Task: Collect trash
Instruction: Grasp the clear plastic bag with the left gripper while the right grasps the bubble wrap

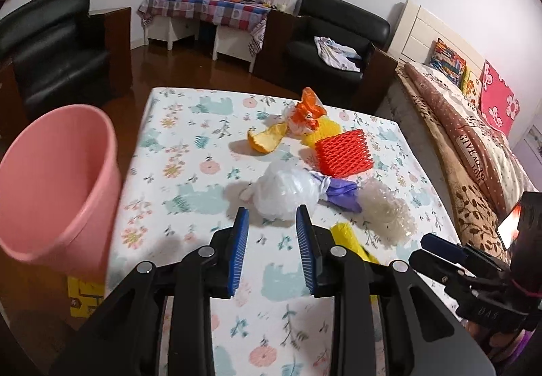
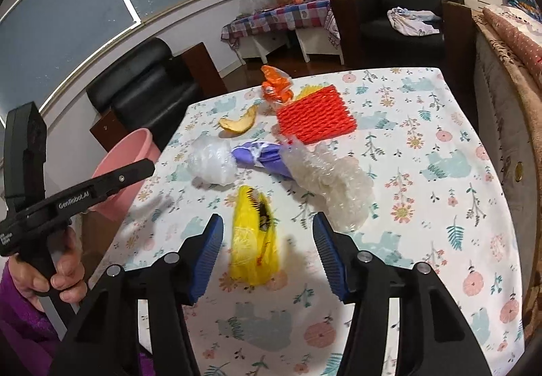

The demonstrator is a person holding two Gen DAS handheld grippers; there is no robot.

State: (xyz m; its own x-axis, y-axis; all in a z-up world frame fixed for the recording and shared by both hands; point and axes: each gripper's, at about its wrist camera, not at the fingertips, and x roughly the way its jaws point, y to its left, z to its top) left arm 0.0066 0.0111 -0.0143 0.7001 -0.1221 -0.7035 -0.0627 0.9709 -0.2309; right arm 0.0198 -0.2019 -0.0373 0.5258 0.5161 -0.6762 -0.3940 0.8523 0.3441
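From the left wrist camera, my left gripper (image 1: 272,218) hangs part-open with nothing between its blue pads, pointed at the crumpled clear plastic bag (image 1: 288,191) just beyond the fingertips on the floral tablecloth (image 1: 189,145). I'd judge that bag near weightless, soft and a bit slippery; it should collapse under the pads, so I would pinch a thick fold near its middle rather than a loose edge. Past the bag lie a purple wrapper (image 1: 342,191) tied with white, a wad of bubble wrap (image 1: 389,210), a red foam fruit net (image 1: 344,152), an orange peel (image 1: 266,138) and an orange-and-clear packet (image 1: 306,115). The pink bin (image 1: 57,186) stands left of the bag, blurred, its base cut off behind the table edge, so I cannot tell what it rests on. From the right wrist camera, my right gripper (image 2: 267,240) is open wider, straddling the near end of a yellow plastic bag (image 2: 255,240) without either pad pressing it, as far as I can see. That bag looks thin, limp and light; a bunched grab across its width should hold. The dark print on it is too small to read, and whatever is inside stays hidden. The left hand (image 2: 54,277) grips its handle at the frame's edge.
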